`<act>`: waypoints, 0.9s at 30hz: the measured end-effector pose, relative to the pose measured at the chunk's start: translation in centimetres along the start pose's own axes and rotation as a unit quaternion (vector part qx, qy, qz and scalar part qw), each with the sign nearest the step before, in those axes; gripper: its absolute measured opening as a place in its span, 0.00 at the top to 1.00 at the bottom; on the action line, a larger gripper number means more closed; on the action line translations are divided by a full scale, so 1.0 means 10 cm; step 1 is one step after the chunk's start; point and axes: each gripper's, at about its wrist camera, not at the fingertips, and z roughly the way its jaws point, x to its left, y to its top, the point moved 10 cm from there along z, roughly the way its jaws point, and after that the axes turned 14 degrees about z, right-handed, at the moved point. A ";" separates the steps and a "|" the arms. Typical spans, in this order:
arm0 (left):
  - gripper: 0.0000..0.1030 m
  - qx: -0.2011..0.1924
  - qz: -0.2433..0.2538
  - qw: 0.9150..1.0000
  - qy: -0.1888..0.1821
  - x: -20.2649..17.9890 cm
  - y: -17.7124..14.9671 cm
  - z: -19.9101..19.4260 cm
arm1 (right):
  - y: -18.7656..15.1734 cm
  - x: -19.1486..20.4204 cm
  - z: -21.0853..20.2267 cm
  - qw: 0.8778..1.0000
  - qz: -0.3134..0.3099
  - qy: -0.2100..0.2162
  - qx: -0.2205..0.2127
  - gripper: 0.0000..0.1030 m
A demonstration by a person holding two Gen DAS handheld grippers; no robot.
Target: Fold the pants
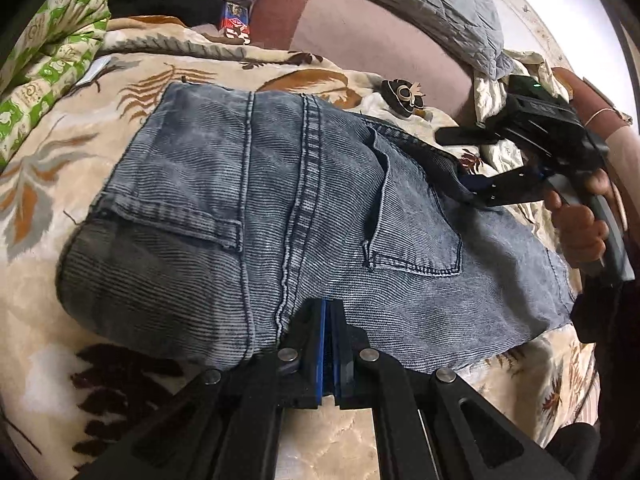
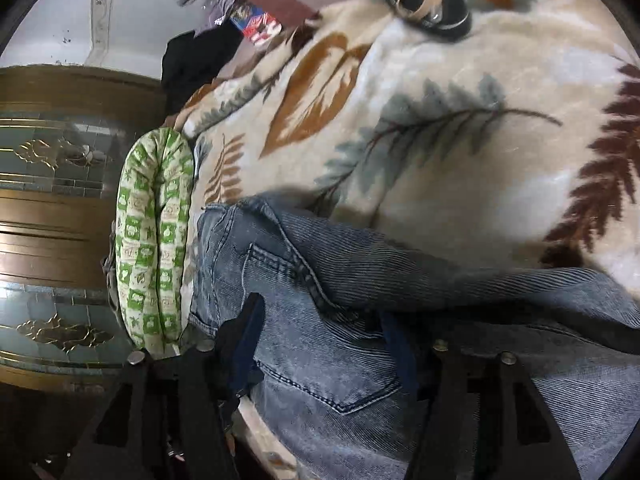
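On the leafy blanket (image 1: 60,184), heavy limp jeans (image 1: 256,208): left gripper (image 1: 330,320) clamped on near edge, right gripper (image 2: 320,336) spread, seemingly straddling waistband.

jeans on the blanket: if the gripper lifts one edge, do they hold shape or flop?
The jeans will probably flop: they already lie in soft folds and wrinkles on the blanket. The ribbed denim looks thick, with stacked layers, so likely heavy for a single pinch by the left gripper. Slip seems unlikely on that fuzzy blanket; they may drag instead.
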 end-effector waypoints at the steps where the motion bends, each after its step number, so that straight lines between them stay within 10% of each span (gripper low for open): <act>1: 0.96 0.000 0.001 1.000 0.000 0.00 0.00 0.00 | 0.05 -0.03 0.01 1.000 0.016 0.005 -0.003 0.37; 10: 0.96 0.003 0.002 1.000 0.002 0.01 0.00 0.02 | 0.36 -0.02 0.01 0.995 0.049 0.051 -0.068 0.39; 17: 0.96 0.004 0.000 1.000 0.001 0.01 0.02 0.04 | 0.39 0.02 -0.13 0.992 0.016 0.018 -0.127 0.88; 27: 0.96 -0.004 0.004 1.000 0.017 0.06 0.02 -0.02 | 0.61 -0.02 -0.23 0.982 0.027 -0.030 -0.187 0.95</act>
